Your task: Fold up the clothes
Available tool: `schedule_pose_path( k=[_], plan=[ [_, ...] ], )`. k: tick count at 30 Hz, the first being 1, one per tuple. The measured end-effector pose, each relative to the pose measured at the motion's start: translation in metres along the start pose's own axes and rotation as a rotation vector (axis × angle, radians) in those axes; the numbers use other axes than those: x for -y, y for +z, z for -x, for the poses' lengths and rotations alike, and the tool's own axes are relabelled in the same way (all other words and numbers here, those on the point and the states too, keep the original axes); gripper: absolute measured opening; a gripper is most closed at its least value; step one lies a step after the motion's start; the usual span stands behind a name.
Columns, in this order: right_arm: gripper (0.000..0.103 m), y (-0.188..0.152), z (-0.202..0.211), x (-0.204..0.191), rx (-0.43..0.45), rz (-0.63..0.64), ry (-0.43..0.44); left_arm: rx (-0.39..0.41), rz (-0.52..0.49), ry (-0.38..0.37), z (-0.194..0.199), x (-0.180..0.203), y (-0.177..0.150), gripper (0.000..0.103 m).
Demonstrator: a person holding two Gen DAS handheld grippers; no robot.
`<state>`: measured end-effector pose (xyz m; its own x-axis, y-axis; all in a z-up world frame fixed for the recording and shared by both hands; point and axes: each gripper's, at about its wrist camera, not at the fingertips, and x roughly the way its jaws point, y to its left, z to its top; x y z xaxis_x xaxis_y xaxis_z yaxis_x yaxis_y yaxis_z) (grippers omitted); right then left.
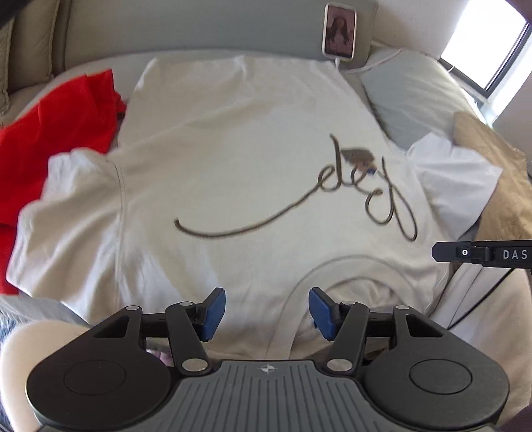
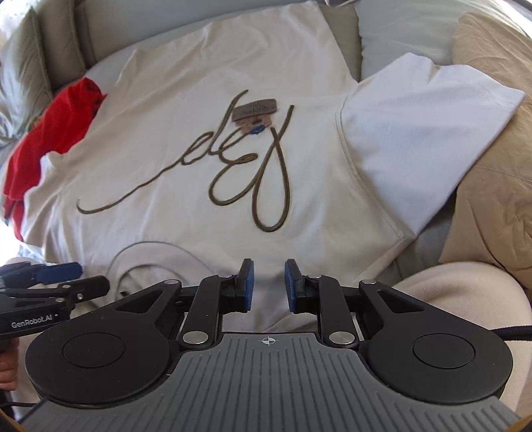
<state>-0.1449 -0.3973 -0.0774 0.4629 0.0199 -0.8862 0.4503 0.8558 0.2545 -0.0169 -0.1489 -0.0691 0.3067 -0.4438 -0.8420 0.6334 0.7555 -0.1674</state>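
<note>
A white T-shirt [image 1: 232, 159] [image 2: 206, 99] with a dark cursive script print lies spread face up on a bed, its collar [image 1: 332, 269] toward me and both sleeves out to the sides. My left gripper [image 1: 266, 310] hovers open just left of the collar, nothing between its blue pads. My right gripper [image 2: 268, 285] is open over the shirt's near shoulder, empty as well. The left gripper's fingers [image 2: 63, 270] show at the left edge of the right wrist view; the right gripper's body [image 1: 482, 254] shows at the right edge of the left wrist view.
A crumpled red garment [image 1: 56, 133] [image 2: 50, 123] lies left of the shirt. A phone [image 1: 339, 31] with a white cable leans at the headboard. A grey pillow [image 1: 399, 96] and a tan cushion [image 1: 495, 172] [image 2: 492, 186] sit on the right. A bright window [image 1: 492, 40] is at the far right.
</note>
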Motion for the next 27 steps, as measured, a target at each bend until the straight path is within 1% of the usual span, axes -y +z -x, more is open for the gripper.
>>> schedule_pose_path(
  k=[3, 5, 6, 7, 9, 10, 12, 15, 17, 21, 23, 25, 27],
  plan=[
    [0.024, 0.019, 0.046, -0.007, 0.103, 0.008, 0.062, 0.124, 0.037, -0.026, 0.041, -0.013, 0.027, 0.057],
    [0.03, 0.038, 0.078, -0.012, 0.178, 0.007, 0.112, 0.207, 0.07, -0.03, 0.066, -0.022, 0.046, 0.059],
    [0.035, 0.048, 0.092, -0.015, 0.217, 0.011, 0.132, 0.247, 0.085, -0.026, 0.076, -0.026, 0.056, 0.06],
    [0.037, 0.059, 0.105, -0.018, 0.255, 0.014, 0.151, 0.287, 0.099, -0.023, 0.086, -0.03, 0.066, 0.061],
    [0.038, 0.081, 0.099, -0.017, 0.268, -0.003, 0.156, 0.351, 0.115, -0.012, 0.098, -0.038, 0.085, 0.063],
    [0.045, 0.092, 0.094, -0.015, 0.272, -0.013, 0.157, 0.369, 0.118, -0.002, 0.099, -0.042, 0.094, 0.063],
    [0.052, 0.114, 0.086, -0.013, 0.281, -0.032, 0.16, 0.398, 0.125, 0.026, 0.097, -0.049, 0.111, 0.064],
    [0.053, 0.147, 0.072, -0.01, 0.293, -0.061, 0.164, 0.39, 0.159, 0.072, 0.07, -0.066, 0.136, 0.064],
    [0.053, 0.169, 0.064, -0.008, 0.302, -0.08, 0.167, 0.351, 0.208, 0.09, 0.045, -0.081, 0.151, 0.062],
    [0.053, 0.213, 0.046, -0.003, 0.318, -0.119, 0.173, 0.269, 0.284, 0.088, -0.016, -0.113, 0.182, 0.062],
    [0.053, 0.235, 0.014, 0.001, 0.295, -0.147, 0.165, 0.245, 0.287, 0.118, -0.043, -0.128, 0.2, 0.062],
    [0.053, 0.258, -0.021, 0.008, 0.265, -0.168, 0.157, 0.236, 0.261, 0.15, -0.065, -0.141, 0.219, 0.063],
    [0.053, 0.281, -0.058, 0.018, 0.238, -0.188, 0.133, 0.208, 0.244, 0.188, -0.09, -0.155, 0.24, 0.066]
  ],
)
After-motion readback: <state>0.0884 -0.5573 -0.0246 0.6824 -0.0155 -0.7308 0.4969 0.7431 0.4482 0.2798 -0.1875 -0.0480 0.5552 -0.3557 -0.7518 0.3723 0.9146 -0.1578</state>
